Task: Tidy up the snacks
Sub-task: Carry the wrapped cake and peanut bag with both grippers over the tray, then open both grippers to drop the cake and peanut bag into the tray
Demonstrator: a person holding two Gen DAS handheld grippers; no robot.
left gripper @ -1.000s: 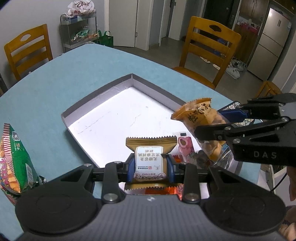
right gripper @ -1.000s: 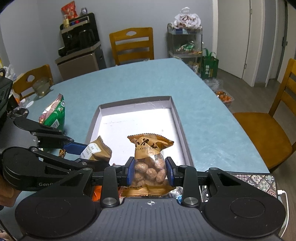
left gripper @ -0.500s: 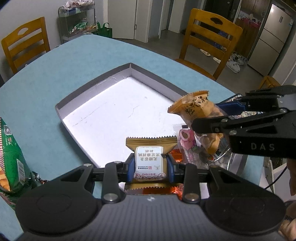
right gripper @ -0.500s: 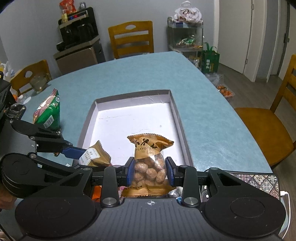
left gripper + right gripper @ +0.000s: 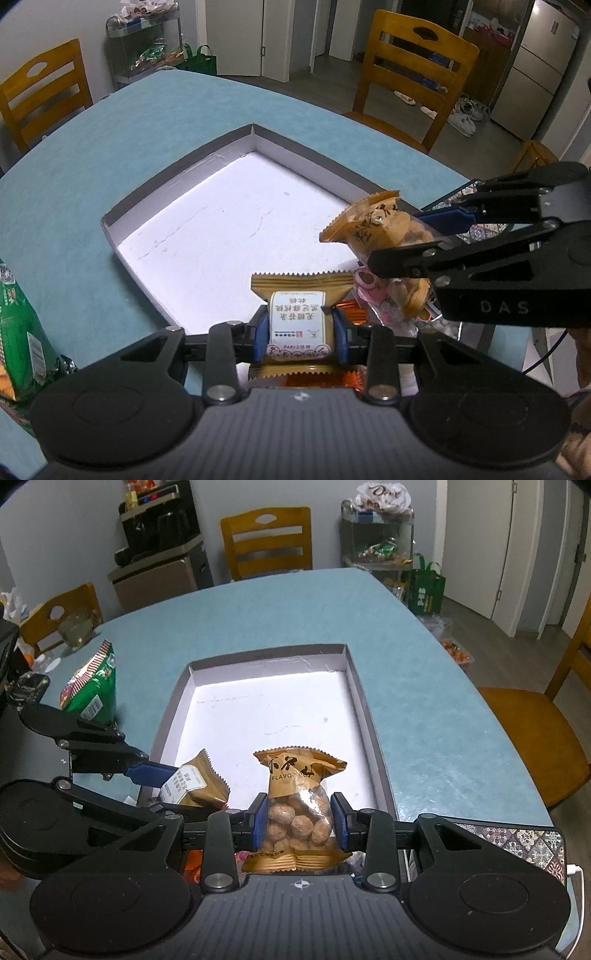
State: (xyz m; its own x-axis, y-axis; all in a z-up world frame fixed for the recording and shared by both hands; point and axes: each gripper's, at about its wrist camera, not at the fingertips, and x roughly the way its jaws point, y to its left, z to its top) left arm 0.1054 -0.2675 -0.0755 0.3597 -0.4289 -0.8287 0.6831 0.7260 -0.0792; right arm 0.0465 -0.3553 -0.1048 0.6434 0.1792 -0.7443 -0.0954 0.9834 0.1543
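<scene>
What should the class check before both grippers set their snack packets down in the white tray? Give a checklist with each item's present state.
1. Left gripper clamps the gold biscuit packet: ok.
2. Right gripper clamps the nut packet: ok.
3. White tray floor bare ahead of both packets: ok.
4. Grippers apart, not touching: ok.
5. Green snack bag lies outside the tray, out of the way: ok.
6. Height of the packets above the tray floor: cannot tell.

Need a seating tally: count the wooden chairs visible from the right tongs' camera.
3: one yellow wooden chair beyond the table's far end, one at far left behind a glass, one at the right edge. Others may be hidden.
</scene>
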